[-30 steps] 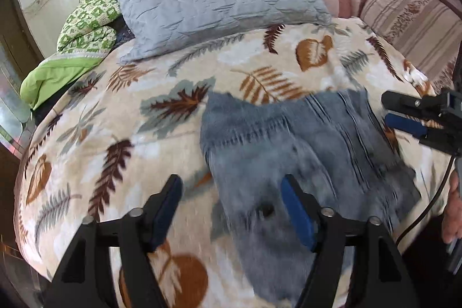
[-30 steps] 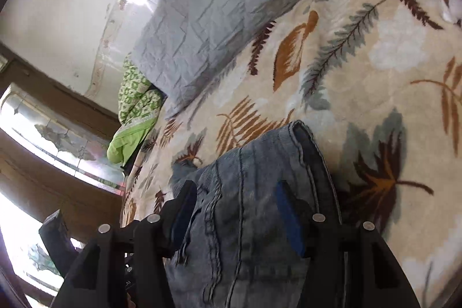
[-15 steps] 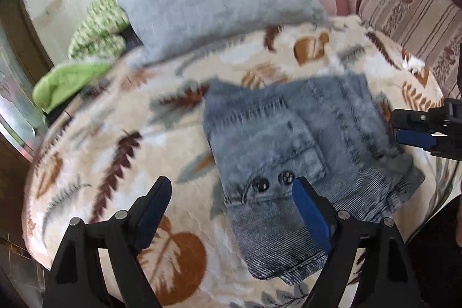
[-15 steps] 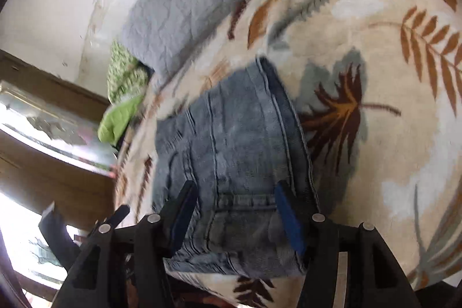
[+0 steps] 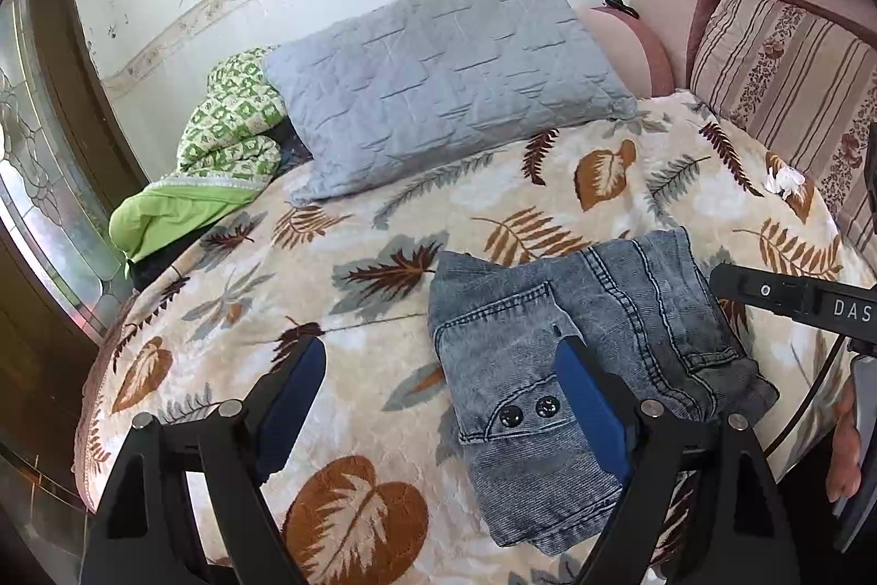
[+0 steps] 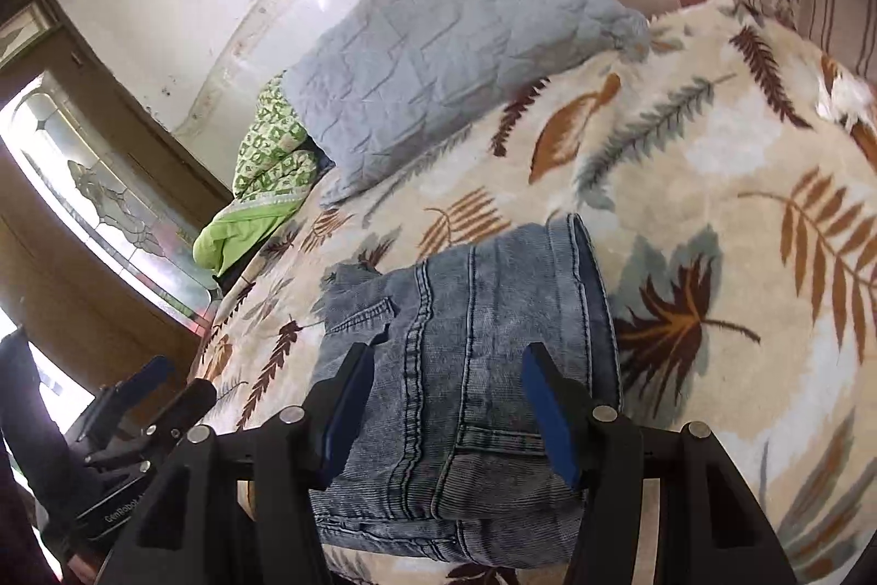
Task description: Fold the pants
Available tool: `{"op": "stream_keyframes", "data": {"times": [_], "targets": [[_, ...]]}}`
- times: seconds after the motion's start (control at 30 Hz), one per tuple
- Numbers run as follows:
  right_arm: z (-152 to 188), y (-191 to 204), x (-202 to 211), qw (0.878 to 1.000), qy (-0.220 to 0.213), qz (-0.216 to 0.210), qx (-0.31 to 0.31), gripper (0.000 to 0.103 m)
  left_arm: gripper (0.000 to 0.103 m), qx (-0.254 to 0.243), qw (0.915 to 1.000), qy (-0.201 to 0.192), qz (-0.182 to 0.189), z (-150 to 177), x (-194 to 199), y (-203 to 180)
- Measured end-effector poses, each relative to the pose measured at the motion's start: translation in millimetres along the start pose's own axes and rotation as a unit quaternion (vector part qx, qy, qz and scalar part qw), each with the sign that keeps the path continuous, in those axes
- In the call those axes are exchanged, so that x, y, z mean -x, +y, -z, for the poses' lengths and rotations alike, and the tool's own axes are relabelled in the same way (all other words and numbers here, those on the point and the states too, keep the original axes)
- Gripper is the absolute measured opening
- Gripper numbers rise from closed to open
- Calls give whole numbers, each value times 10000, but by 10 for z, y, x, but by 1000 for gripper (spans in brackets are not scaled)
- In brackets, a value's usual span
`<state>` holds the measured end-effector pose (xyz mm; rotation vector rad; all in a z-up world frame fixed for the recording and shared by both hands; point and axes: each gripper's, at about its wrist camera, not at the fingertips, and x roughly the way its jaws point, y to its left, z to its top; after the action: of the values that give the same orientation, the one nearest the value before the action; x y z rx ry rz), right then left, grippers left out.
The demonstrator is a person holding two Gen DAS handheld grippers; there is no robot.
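Observation:
The grey-blue denim pants (image 5: 581,344) lie folded into a compact stack on the leaf-print blanket (image 5: 340,256), near the bed's front edge; two black snaps show on the top layer. They also show in the right wrist view (image 6: 471,355). My left gripper (image 5: 438,398) is open and empty, hovering above the blanket at the stack's left edge. My right gripper (image 6: 446,398) is open and empty, above the stack's near end. Its body shows at the right of the left wrist view (image 5: 795,300).
A grey quilted pillow (image 5: 438,75) lies at the back of the bed. A green patterned quilt (image 5: 219,157) is bunched at the back left. A striped cushion (image 5: 784,69) and pink headboard stand at the right. A glass-panelled door (image 6: 109,212) is at the left.
Both grippers have pulled back and up from the pants. The folded stack now lies free on the blanket, a little farther from both cameras.

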<state>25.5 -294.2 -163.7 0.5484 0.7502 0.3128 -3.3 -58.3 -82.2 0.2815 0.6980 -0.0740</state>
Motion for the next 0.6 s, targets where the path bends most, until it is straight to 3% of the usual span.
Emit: {"op": "stream_keyframes", "data": {"times": [0.3,0.6], "targets": [[-13,-40,2,9999,-13,-39,-112,60,87,70,9999,106,-64,5,-38,44],[33,-30,-143,9995,285,101,-58,60,87,45,9994,311,-125,71,-167,72]]}}
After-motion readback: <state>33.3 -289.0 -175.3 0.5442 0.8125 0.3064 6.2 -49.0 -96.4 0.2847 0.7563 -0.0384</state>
